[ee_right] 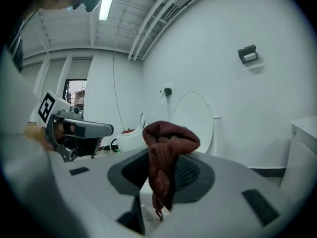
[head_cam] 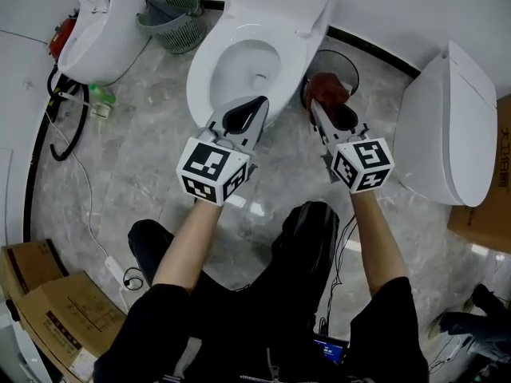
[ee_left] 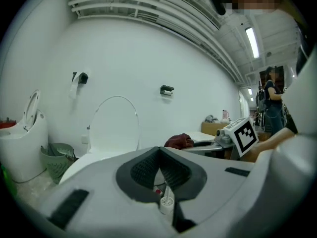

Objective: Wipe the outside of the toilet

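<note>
The toilet (head_cam: 209, 62) stands on the marble floor straight ahead of you, lid up against the wall and bowl open, with its front rim just beyond your left gripper (head_cam: 254, 108). Judging by these views, the wiping has not started. The dark red cloth (head_cam: 329, 88) is clear of the porcelain, held off the bowl's right side above the black bin (head_cam: 351, 69), and no wet streak or wiped patch shows on the shell. The whole outside is left to do: rim, flanks, pedestal and lid. Your right gripper (head_cam: 323, 114) has its fingers clamped on that cloth, which bunches above the pads and hangs down between them in the right gripper view. Your left gripper's fingers are pressed together with nothing between them, so it is only hovering at the front of the bowl. Further out are a second toilet (head_cam: 104, 22) and a green basket (head_cam: 172, 18) to the left, and another white fixture (head_cam: 455, 126) to the right. The pedestal is hidden under the bowl and your grippers, the cistern is cut off at the top edge, and you cannot tell whether the cloth is damp.
</note>
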{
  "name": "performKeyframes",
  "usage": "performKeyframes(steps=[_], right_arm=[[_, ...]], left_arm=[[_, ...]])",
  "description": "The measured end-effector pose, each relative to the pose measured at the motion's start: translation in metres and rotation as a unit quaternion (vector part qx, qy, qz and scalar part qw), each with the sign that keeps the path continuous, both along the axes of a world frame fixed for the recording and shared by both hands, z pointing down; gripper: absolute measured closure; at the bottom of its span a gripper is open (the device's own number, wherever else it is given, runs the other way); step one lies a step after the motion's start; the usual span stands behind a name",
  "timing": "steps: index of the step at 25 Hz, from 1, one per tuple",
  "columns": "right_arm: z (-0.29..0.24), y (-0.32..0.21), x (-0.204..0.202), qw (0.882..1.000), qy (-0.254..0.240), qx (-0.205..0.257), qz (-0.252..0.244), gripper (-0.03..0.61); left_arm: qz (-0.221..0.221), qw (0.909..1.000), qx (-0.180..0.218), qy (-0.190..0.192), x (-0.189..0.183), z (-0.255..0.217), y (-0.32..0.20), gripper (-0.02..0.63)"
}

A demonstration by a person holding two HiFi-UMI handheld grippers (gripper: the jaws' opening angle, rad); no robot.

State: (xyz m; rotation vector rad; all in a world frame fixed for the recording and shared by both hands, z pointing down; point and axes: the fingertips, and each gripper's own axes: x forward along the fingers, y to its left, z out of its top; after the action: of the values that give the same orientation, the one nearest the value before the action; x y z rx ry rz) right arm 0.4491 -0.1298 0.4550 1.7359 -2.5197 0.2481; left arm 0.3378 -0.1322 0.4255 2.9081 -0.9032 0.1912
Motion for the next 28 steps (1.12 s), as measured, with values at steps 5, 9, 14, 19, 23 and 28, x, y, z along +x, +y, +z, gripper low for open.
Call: performKeyframes(steps=[5,9,14,19,23,28], right_arm=[[0.079,-0.021,0.016,1.0,-0.004,0.007,-0.009,0.462],[0.124,-0.038,0.028,1.0,-0.016,0.002,-0.007,0.462],[0.172,-0.073,0.039,0.999,-0.05,-0.011,0.012,0.463],[0.196,-0.118,0.066,0.998,-0.009,-0.013,0.053,0.477],[0.207,-0.146,0.073,0.998,-0.008,-0.023,0.063,0.477],[0.213,-0.168,0.081,0.998,-0.014,-0.028,0.062,0.479]], left_arm=[[0.001,0.9999,0.015,-0.001,0.015,0.068,0.0,0.612],[0.005,0.9998,0.014,0.015,0.03,0.106,0.007,0.612],[0.011,0.9997,0.021,0.009,0.044,0.142,0.021,0.612],[0.005,0.9997,0.019,0.015,0.055,0.163,0.019,0.612],[-0.002,0.9998,0.018,0.003,0.057,0.178,0.013,0.612],[-0.009,0.9996,0.026,-0.005,0.057,0.186,0.006,0.612]])
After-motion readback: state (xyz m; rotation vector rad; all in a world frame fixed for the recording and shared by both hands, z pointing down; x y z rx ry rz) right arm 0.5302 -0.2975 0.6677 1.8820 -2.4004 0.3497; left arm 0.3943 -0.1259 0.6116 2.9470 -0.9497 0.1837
